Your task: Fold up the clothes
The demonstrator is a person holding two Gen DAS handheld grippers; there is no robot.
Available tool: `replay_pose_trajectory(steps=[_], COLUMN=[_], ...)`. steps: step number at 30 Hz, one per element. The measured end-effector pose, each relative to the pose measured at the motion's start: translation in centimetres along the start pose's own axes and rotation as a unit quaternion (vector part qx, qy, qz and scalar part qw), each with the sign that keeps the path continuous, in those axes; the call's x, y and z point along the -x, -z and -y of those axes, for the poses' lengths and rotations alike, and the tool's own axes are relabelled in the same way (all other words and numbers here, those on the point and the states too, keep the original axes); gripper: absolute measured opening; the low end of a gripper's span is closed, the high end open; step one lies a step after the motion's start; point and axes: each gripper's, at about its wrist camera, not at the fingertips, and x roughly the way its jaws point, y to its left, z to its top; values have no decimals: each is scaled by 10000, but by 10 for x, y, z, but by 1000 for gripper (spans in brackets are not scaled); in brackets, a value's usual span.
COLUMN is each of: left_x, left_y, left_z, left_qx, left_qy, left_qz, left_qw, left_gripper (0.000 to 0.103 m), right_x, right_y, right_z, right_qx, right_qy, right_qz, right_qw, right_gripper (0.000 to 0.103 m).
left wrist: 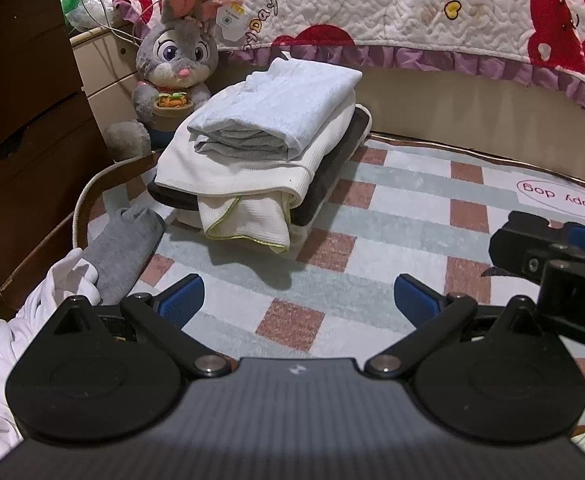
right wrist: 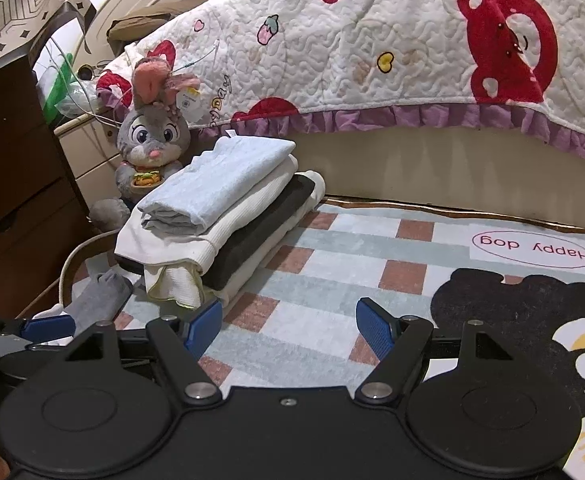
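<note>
1. Left gripper [left wrist: 298,300]: spread wide, holds nothing, hovers low over the rug [left wrist: 372,220]. Probably kept released so as to be ready for the next piece.
2. Right gripper [right wrist: 288,326]: also spread wide and empty, just beside the left one and at about the same height. Seems a waiting pose for both, not a grasp.
3. Stack [left wrist: 260,152] of folded clothes: stands on the far left part of the rug, near the bed side, well apart from both grippers. Light blue piece on top, then white, dark grey and pale layers below. Most likely put to the side there to leave the middle of the rug free as a folding place.
4. Lower white layer: hangs out a little at the front, with a yellow-green hem. Could slip if one more piece is laid on carelessly.
5. Sock [left wrist: 124,252], grey: lies unfolded at the rug's left edge, touching a crumpled white cloth [left wrist: 32,320]. Appear to be what is left to fold, near the left gripper for an easy reach.
6. Rabbit [left wrist: 172,72]: sits behind the stack, under the hanging quilt [left wrist: 412,8], out of the working zone.
7. Progress, as a judgement: mostly done, with a pick of sock or cloth likely next.
</note>
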Motion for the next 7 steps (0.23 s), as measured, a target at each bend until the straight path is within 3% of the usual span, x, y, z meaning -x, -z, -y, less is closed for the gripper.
replay_pose_trajectory(steps=[7], left_x=[-2], left_y=[0], left_z=[2], left_qx=[-103], left_qy=[174], left_qz=[-45], left_qw=[9998], left_gripper=[103], right_x=[-1], right_y=[1], right_z=[1], right_qx=[-47], right_qy=[-25], right_qz=[-61], right_qw=[10000], right_gripper=[78])
